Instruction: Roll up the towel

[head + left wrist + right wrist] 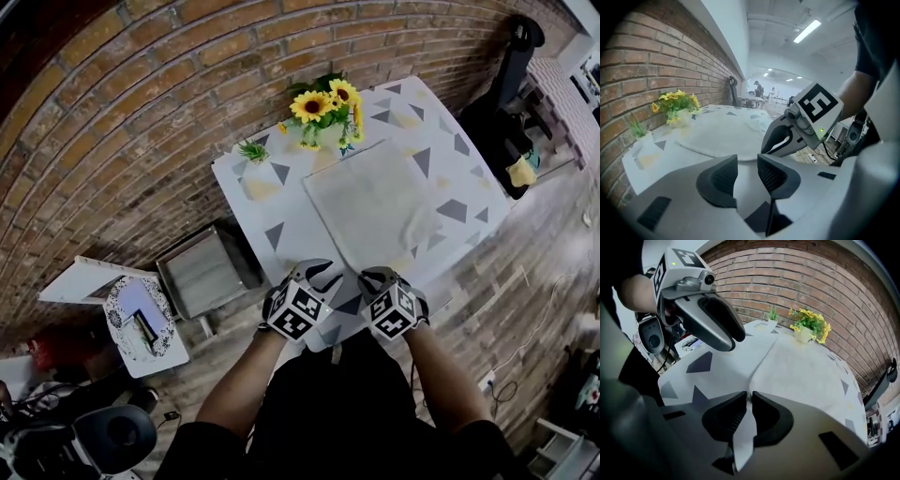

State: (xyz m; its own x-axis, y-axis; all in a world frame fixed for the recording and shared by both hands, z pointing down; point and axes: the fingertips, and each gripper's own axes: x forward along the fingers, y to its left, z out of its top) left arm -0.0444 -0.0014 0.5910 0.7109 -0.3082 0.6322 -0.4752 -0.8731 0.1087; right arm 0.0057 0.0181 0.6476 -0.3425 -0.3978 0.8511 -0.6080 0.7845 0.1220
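A pale grey towel (375, 202) lies flat on the white, triangle-patterned table (272, 202). Both grippers are at the table's near edge. My right gripper (375, 278) is at the towel's near left corner. In the right gripper view its jaws (750, 401) are drawn to a thin slit, with the towel's edge (761, 364) running into the tips. My left gripper (323, 272) hangs just left of that corner. Its jaws (747, 171) stand apart with only tablecloth between them, and the towel (726, 133) lies ahead of them. Each gripper also shows in the other's view: the right gripper (780, 143) and the left gripper (726, 331).
A pot of sunflowers (323, 108) and a small green plant (251, 150) stand at the table's far edge by the brick wall. On the floor to the left are a grey box (206, 272) and a round patterned stool (141, 323). A black bag (511, 84) leans at the right.
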